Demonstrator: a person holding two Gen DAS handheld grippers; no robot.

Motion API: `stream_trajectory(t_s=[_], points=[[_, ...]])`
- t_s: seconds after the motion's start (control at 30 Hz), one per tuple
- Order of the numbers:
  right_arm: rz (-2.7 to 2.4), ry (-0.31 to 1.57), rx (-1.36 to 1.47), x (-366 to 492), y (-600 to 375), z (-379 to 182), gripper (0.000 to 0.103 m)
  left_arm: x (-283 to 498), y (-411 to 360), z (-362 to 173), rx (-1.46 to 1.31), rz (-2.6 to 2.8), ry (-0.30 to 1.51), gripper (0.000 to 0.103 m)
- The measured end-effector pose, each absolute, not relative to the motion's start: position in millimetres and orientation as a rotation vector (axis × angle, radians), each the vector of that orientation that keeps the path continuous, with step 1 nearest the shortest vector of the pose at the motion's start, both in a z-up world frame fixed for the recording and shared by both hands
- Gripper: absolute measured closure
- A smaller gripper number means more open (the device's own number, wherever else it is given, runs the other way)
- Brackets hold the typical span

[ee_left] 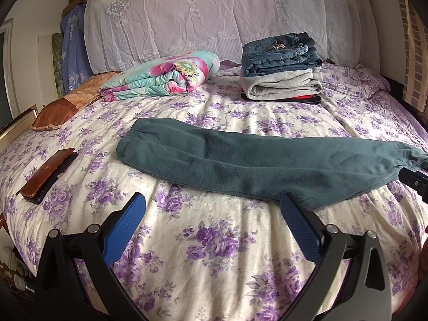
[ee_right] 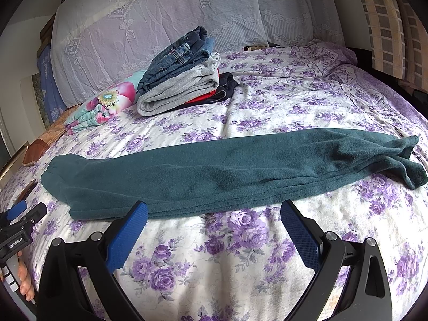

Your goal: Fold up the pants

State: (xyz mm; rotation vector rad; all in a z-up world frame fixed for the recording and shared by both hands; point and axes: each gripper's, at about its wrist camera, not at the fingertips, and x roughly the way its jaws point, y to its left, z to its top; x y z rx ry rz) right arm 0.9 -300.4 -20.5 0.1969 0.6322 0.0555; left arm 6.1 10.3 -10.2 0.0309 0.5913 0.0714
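Dark teal fleece pants (ee_left: 254, 160) lie flat on the floral bed, folded lengthwise, one leg on the other, in a long strip running left to right. The waistband is at the left and the cuffs (ee_right: 401, 160) at the right. They also show in the right wrist view (ee_right: 214, 174). My left gripper (ee_left: 214, 206) is open and empty, just in front of the pants' near edge, left of the middle. My right gripper (ee_right: 214, 211) is open and empty, at the near edge towards the cuff end. The left gripper also shows at the right wrist view's left edge (ee_right: 18, 222).
A stack of folded jeans and grey pants (ee_left: 281, 67) sits at the back of the bed. A rolled floral quilt (ee_left: 163, 75) lies to its left, with a brown pillow (ee_left: 67, 104) beyond. A brown wallet-like case (ee_left: 45, 174) lies at the left. A lace-covered headboard (ee_left: 214, 13) stands behind.
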Motion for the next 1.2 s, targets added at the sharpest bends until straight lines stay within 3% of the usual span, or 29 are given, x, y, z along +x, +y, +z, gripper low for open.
stream_trajectory(t_s=[0.33,0.43,0.73,1.13,1.2], points=[[0.064,0.641,0.203,2,-300,-21,0.004,10,11,-12,0.042,0.065,0.605,0.005],[0.145,0.757,0.259,13,-303,-29,0.004,22,22,-16,0.046,0.047,0.661,0.005],[0.200,0.860,0.608,12,-387,-34,0.004,61,131,-31,-0.451,-0.061,0.833,0.005],[0.207,0.835,0.998,106,-457,-55,0.004,159,131,-31,-0.583,-0.110,0.879,0.005],[0.200,0.802,0.998,116,-465,-56,0.008,173,132,-31,-0.605,-0.123,0.869,0.005]])
